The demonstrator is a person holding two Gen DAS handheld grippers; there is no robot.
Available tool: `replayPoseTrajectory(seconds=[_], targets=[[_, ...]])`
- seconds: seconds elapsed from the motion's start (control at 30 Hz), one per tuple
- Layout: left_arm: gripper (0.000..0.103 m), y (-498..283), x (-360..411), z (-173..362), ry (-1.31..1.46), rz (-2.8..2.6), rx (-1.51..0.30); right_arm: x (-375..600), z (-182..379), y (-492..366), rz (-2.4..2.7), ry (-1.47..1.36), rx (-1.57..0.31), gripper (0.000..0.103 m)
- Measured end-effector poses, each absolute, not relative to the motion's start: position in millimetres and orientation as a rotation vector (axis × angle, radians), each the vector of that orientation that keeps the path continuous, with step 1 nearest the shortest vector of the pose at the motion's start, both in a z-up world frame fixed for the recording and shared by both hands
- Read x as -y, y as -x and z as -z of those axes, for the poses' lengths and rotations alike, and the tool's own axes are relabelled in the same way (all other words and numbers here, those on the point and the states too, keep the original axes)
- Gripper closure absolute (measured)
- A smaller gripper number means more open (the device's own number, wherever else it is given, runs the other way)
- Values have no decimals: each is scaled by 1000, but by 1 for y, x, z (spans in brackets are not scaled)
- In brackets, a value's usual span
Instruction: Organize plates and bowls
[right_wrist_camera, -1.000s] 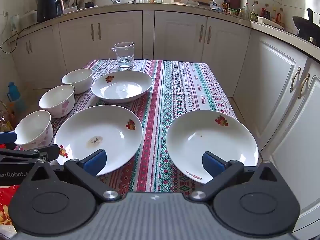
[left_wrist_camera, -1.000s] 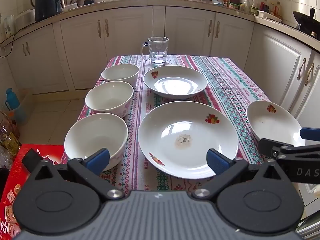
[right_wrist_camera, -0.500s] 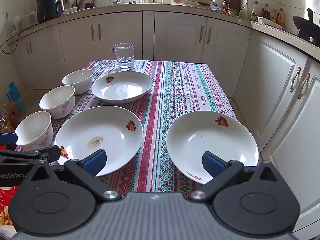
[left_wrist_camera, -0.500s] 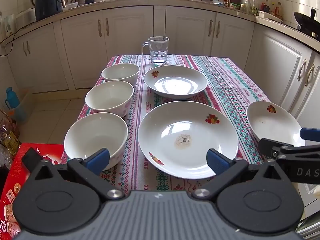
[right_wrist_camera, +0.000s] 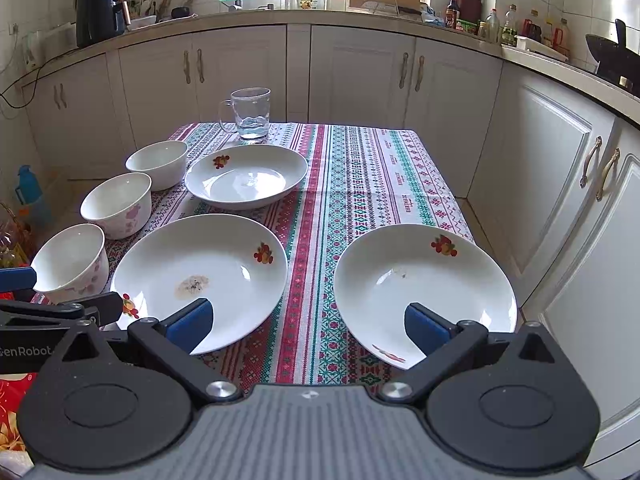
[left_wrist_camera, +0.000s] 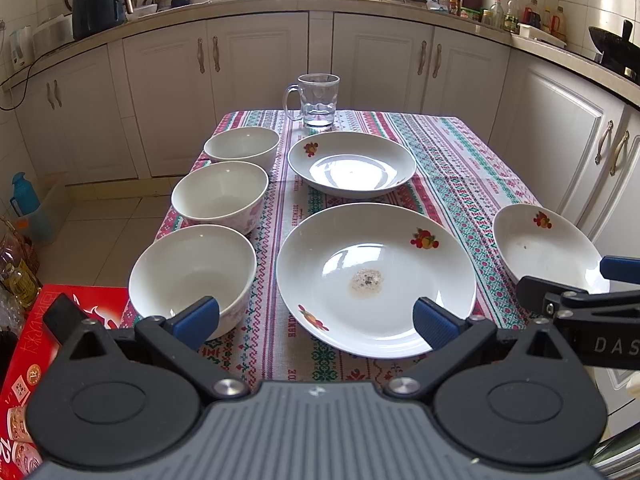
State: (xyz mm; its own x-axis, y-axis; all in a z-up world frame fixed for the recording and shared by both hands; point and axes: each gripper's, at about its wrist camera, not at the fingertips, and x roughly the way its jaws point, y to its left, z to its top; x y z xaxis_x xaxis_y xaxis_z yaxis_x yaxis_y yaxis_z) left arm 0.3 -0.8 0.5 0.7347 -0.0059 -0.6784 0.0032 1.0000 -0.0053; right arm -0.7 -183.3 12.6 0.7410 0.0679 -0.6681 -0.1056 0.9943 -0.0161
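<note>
A table covered by a striped patterned tablecloth (left_wrist_camera: 460, 168) fills mid-frame. On it, three white bowls (left_wrist_camera: 220, 194) line the left edge, three fruit-decorated plates (left_wrist_camera: 376, 280) spread centre and right, and a glass mug (left_wrist_camera: 318, 100) stands at upper centre.

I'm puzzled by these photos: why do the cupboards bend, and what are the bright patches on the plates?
Left wrist view: fisheye lens bows the cabinets; window glare on the far plate. Right wrist view: same bowing, glare on the far plate.

Left edge: three bowls (left_wrist_camera: 192, 272) in a row block it.
Middle: two plates (left_wrist_camera: 376, 280), glass mug (left_wrist_camera: 318, 100) behind.
Far right corner: bare tablecloth (right_wrist_camera: 384, 176), free passage.
</note>
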Motion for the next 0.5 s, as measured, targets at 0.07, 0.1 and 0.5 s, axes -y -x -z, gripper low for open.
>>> replayPoseTrajectory(seconds=[0.07, 0.1, 0.5], targets=[[1, 0, 1, 0, 3, 5, -746, 183, -12, 1, -95, 54, -730, 0], [1, 0, 1, 0, 4, 5, -746, 183, -12, 1, -95, 54, -730, 0], [1, 0, 0, -2, 12, 3, -745, 183, -13, 1, -95, 54, -728, 0]])
